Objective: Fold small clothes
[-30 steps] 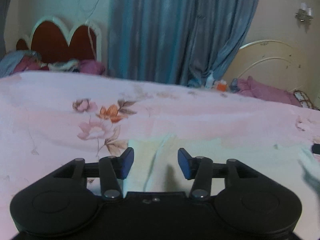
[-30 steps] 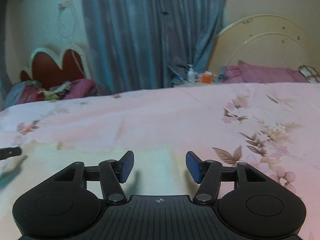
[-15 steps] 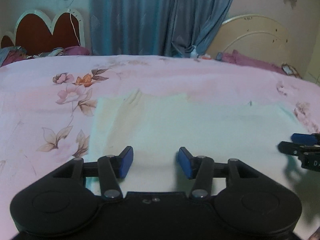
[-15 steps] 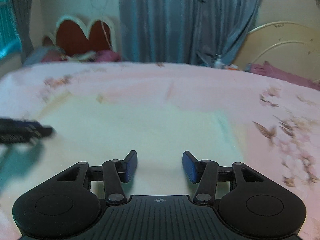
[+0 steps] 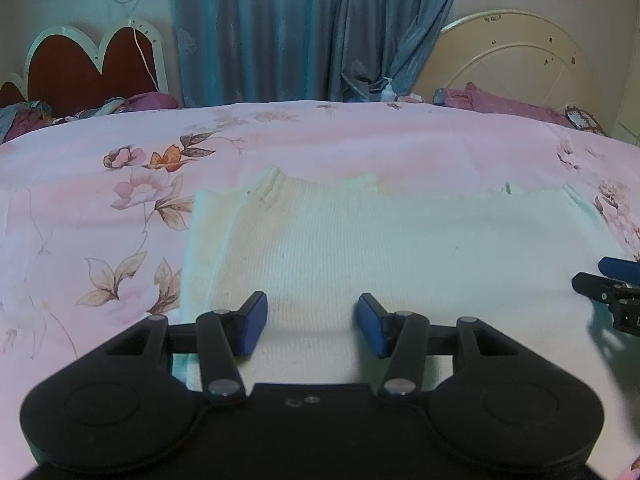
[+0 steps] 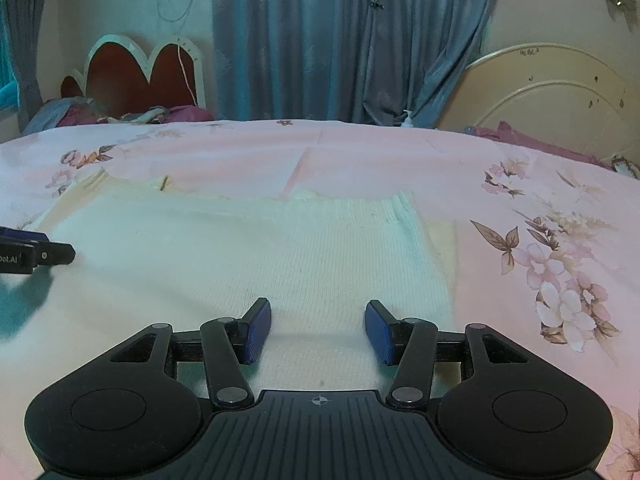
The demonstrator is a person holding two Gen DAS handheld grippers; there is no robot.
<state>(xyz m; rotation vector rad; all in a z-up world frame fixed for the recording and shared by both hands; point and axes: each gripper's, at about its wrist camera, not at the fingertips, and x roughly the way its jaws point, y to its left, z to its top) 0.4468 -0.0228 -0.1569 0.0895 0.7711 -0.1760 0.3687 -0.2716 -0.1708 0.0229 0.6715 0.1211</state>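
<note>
A small cream knit garment [image 5: 360, 240] lies flat on the pink floral bedsheet [image 5: 100, 208], with its side parts folded in. It also shows in the right wrist view [image 6: 240, 256]. My left gripper [image 5: 312, 328] is open and empty, just above the garment's near left part. My right gripper [image 6: 316, 332] is open and empty above the garment's near right part. Each gripper shows in the other's view: the right gripper [image 5: 612, 284] at the right edge, the left gripper [image 6: 36, 252] at the left edge.
Blue curtains [image 5: 312, 28] hang behind the bed. A red scalloped headboard [image 5: 88, 68] with heaped clothes stands at the back left. A cream round bed frame [image 5: 512, 64] and purple cloth [image 5: 512, 108] are at the back right. A white bottle [image 6: 407, 119] stands by the curtain.
Both grippers have risen and drawn back over the garment, so more of it shows. Both stayed open.
</note>
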